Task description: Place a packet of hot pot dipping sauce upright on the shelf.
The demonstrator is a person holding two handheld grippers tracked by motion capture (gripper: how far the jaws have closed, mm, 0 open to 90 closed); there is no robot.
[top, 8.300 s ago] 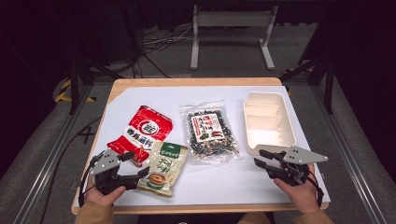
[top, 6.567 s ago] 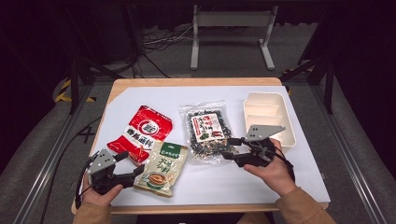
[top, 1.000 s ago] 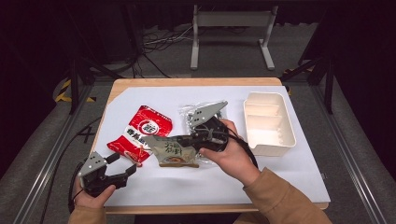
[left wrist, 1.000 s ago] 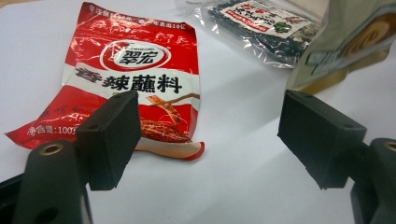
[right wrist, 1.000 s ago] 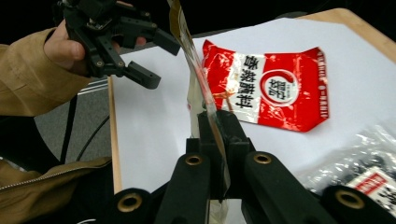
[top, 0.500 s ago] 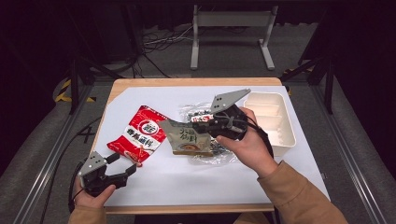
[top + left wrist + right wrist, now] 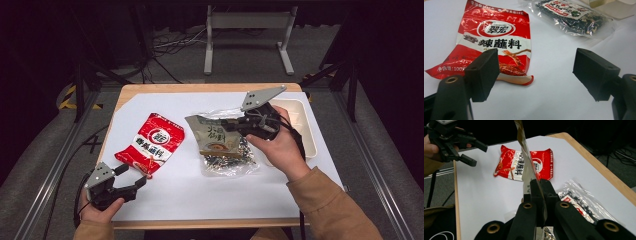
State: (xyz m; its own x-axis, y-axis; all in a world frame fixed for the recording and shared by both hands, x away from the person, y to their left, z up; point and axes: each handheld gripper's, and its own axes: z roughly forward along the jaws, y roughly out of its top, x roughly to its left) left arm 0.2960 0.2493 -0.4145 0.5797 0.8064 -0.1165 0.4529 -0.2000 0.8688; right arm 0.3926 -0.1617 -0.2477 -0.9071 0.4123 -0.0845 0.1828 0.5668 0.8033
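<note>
My right gripper (image 7: 234, 125) is shut on the edge of a green and grey sauce packet (image 7: 214, 138) and holds it in the air over the clear bag of dark dried food (image 7: 235, 160). In the right gripper view the packet (image 7: 525, 157) stands edge-on between the closed jaws of the gripper (image 7: 539, 188). A red seasoning packet (image 7: 152, 143) lies flat on the white sheet at the left. My left gripper (image 7: 136, 178) rests open near the table's front left corner, its jaws just short of the red packet (image 7: 492, 42) with nothing between them.
A white divided tray (image 7: 305, 132) stands at the right edge of the table, behind my right hand. The clear bag (image 7: 571, 16) lies beside it. The table's wooden rim (image 7: 210, 87) borders the white sheet, and dark floor with cables surrounds it.
My right gripper has carried the green packet up and to the right, from beside the red packet to above the clear bag. The left gripper has stayed put.
</note>
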